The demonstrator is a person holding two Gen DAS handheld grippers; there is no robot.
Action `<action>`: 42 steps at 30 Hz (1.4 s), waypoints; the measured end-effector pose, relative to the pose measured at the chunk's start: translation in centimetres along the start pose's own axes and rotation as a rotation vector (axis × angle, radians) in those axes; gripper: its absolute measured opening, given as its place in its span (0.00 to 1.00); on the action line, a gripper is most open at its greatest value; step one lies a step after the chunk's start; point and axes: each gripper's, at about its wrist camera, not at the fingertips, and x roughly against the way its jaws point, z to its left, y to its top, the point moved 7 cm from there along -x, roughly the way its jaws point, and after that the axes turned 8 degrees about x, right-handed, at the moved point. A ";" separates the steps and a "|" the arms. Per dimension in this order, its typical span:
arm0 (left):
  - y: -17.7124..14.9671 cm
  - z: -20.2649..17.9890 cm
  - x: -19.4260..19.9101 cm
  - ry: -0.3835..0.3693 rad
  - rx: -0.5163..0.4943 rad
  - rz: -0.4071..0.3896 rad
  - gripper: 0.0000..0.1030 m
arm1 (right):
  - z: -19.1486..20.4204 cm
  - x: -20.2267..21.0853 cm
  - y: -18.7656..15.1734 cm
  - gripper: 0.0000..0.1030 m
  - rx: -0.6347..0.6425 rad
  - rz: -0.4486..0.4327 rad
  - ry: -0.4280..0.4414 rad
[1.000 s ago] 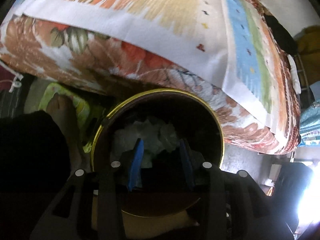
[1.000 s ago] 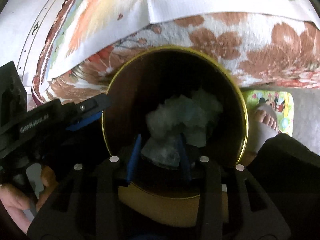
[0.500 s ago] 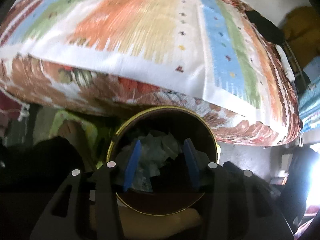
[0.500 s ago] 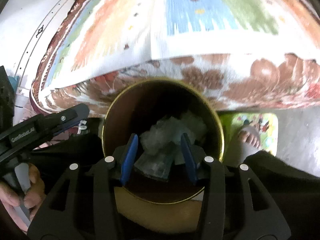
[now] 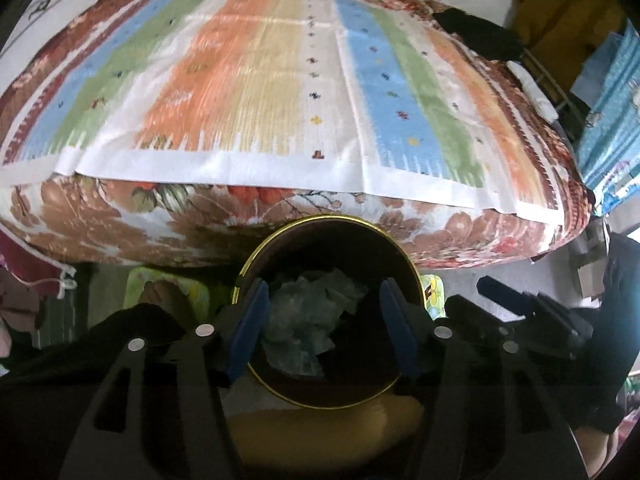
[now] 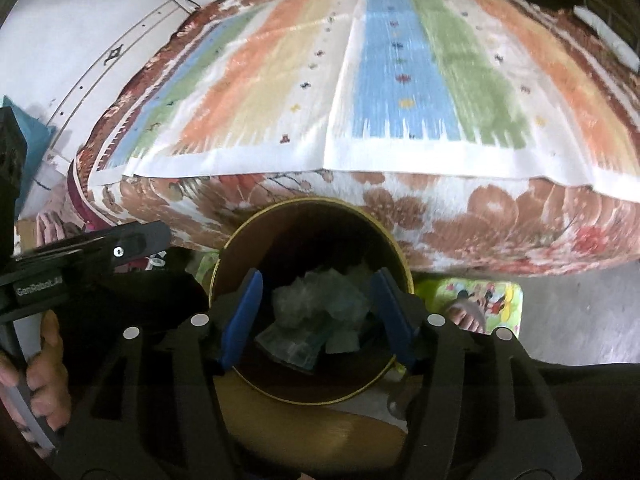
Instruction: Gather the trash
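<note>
A round gold-rimmed bin [image 5: 328,222] stands on the floor against the bed, and it also shows in the right wrist view [image 6: 312,202]. Crumpled pale paper and plastic trash [image 5: 308,312] lies inside it, seen too in the right wrist view [image 6: 320,312]. My left gripper [image 5: 325,294] is open and empty, held above the bin mouth. My right gripper [image 6: 318,286] is open and empty above the same bin. The left gripper's body [image 6: 88,248] shows at the left of the right wrist view.
A bed with a floral cover [image 5: 120,216] and a striped cloth [image 5: 280,80] fills the far side. A green cartoon floor mat [image 6: 484,300] and a bare foot [image 6: 466,316] lie right of the bin. Clothes and blue fabric [image 5: 612,120] hang at the far right.
Both grippers have risen and pulled back from the bin, which now looks smaller. Both jaws opened wider. The trash the right gripper held now lies in the bin.
</note>
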 end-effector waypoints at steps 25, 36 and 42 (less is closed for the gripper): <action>-6.3 0.6 3.7 -0.064 -0.135 -0.187 0.94 | 3.3 5.7 -5.2 0.91 0.120 -0.170 0.062; -6.4 0.3 4.1 -0.051 -0.134 -0.217 0.94 | 3.9 6.1 -5.3 0.92 0.140 -0.219 0.061; -6.6 0.1 4.0 -0.029 -0.154 -0.228 0.94 | 3.8 5.7 -5.3 0.92 0.135 -0.208 0.061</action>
